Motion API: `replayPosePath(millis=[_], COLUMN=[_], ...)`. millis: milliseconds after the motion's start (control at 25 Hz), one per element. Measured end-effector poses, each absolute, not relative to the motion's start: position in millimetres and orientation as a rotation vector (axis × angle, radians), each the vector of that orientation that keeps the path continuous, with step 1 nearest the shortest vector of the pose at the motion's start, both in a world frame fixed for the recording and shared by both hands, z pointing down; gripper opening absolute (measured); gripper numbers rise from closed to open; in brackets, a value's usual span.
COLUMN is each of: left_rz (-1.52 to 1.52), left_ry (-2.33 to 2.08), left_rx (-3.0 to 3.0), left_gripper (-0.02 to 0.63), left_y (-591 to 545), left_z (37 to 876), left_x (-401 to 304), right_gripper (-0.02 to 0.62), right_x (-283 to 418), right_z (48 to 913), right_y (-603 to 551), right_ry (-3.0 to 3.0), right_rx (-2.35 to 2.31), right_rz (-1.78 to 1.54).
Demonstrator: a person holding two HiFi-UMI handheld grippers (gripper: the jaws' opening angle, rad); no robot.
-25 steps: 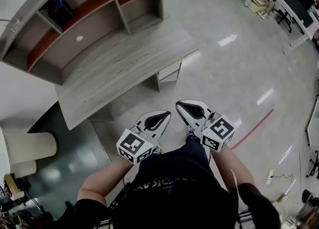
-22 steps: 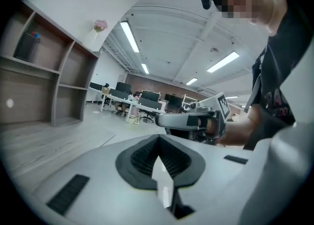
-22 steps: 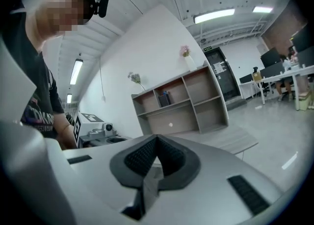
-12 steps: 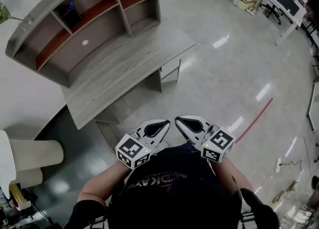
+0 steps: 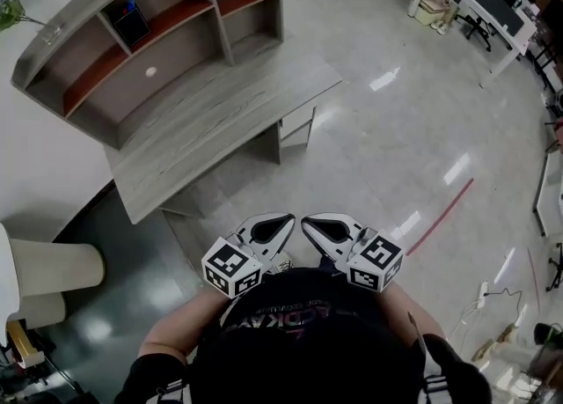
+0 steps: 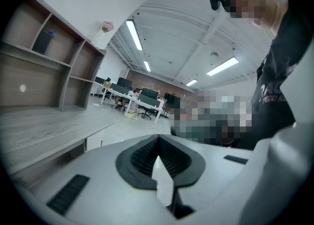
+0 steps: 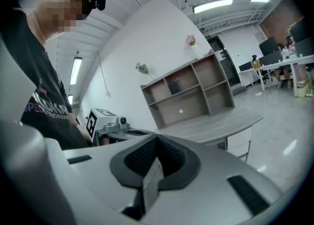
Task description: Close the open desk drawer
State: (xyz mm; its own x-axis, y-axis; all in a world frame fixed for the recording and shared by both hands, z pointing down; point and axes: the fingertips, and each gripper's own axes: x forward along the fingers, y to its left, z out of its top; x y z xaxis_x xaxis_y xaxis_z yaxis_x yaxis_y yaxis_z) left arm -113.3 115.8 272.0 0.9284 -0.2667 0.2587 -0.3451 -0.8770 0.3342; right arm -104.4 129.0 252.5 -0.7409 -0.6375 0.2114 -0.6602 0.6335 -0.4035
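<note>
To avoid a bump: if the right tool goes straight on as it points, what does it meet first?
Probably the desk, at its front edge, though depth is unclear; the left tool lies close beside that line.

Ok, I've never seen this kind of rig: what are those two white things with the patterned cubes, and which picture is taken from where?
There is no robot arm here. A person holds a gripper in each hand: the left gripper and the right gripper. The patterned cubes are parts of them. The wide picture comes from a camera on the person's head, looking steeply down. The other two come from cameras riding on each gripper, looking along its jaws. Both pairs of jaws are closed, with nothing between them. Ahead, apart from the grippers, stands a grey desk with a shelf unit on it; its top looks bare. White drawers sit under one end; I cannot tell how far one is open.
</note>
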Motion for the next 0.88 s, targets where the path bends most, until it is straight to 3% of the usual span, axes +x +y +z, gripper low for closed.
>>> replayPosePath(millis=[880], left_rz=[0.256], left_ry=[-0.430], left_rx=[2.728], left_gripper=[0.011], left_y=[132], left_z=[267], left_x=[-100], right_gripper=[0.017], right_x=[-100], right_z=[256], right_y=[152], right_ry=[-2.782], right_rx=[1.107], right_rz=[0.697])
